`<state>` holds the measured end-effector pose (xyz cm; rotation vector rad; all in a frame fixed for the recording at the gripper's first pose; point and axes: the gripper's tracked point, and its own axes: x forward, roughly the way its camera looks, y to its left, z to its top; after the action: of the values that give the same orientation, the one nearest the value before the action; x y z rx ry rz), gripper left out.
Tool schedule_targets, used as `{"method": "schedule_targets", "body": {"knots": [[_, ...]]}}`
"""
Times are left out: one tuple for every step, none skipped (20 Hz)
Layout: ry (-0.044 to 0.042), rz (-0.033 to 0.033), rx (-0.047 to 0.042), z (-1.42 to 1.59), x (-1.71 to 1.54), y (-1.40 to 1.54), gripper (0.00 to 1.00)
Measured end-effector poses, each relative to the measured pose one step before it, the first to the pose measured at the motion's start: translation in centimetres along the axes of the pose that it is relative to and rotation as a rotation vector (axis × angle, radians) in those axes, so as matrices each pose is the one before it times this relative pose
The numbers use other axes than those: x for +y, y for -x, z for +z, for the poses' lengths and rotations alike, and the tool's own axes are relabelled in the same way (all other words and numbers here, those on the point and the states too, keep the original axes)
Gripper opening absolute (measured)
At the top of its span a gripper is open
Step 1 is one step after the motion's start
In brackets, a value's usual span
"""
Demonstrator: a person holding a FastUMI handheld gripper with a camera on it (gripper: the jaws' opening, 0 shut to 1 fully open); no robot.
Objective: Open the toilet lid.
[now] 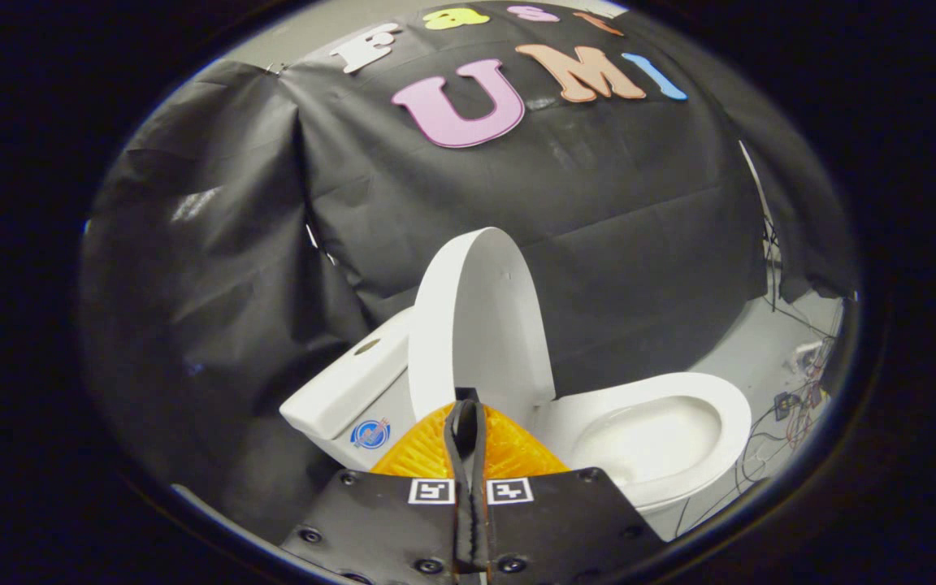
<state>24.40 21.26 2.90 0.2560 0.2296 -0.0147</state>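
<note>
The tongs (pixel 468 406) were pressed together with nothing between them, their tips right at the lower edge of the toilet lid (pixel 480 317) — whether they touched it could not be told. The lid stood raised, nearly upright and leaning toward the tank (pixel 346 390), with the bowl (pixel 663 431) and its seat open beside it; it looked a stiff, light, smooth plastic panel on a hinge, apt to slip and best pushed or pinched at its free rim rather than near the hinge. The tool pointed level along its fingers at the lid's underside — so the task seemed all but done.
</note>
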Motion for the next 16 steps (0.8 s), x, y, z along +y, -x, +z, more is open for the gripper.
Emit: {"method": "schedule_targets", "body": {"knots": [[0.00719,0.00147,0.00068,-0.013,0.311,-0.222,0.0],[0.00948,0.00137,0.0031,-0.176,0.364,-0.192,0.0],[0.01103,-0.00041,-0.00108,-0.071,0.509,-0.211,0.0],[0.01956,0.00059,0.00201,-0.224,0.201,0.056,0.0],[0.01503,-0.00105,-0.0014,-0.076,0.266,-0.118,0.0],[0.01008,-0.00066,0.00027,-0.052,0.209,-0.093,0.0],[0.00749,-0.00184,-0.00112,0.059,0.32,-0.173,0.0],[0.00757,-0.00317,-0.00606,0.117,0.418,-0.208,0.0],[0.00653,-0.00446,-0.00424,0.187,0.365,-0.237,0.0],[0.01496,0.00071,-0.00078,-0.139,0.468,-0.207,0.01],[0.02226,-0.00433,-0.00285,-0.146,0.638,-0.217,0.01],[0.0185,-0.00575,-0.00125,-0.088,0.245,-0.183,0.01],[0.01486,-0.00368,-0.00044,0.023,0.425,-0.08,0.01],[0.01135,-0.00142,0.0014,-0.182,0.363,-0.174,0.01],[0.00266,-0.00019,-0.004,0.024,0.338,-0.121,0.01],[0.0036,0.00182,0.00134,-0.07,0.384,-0.138,0.01]]}}
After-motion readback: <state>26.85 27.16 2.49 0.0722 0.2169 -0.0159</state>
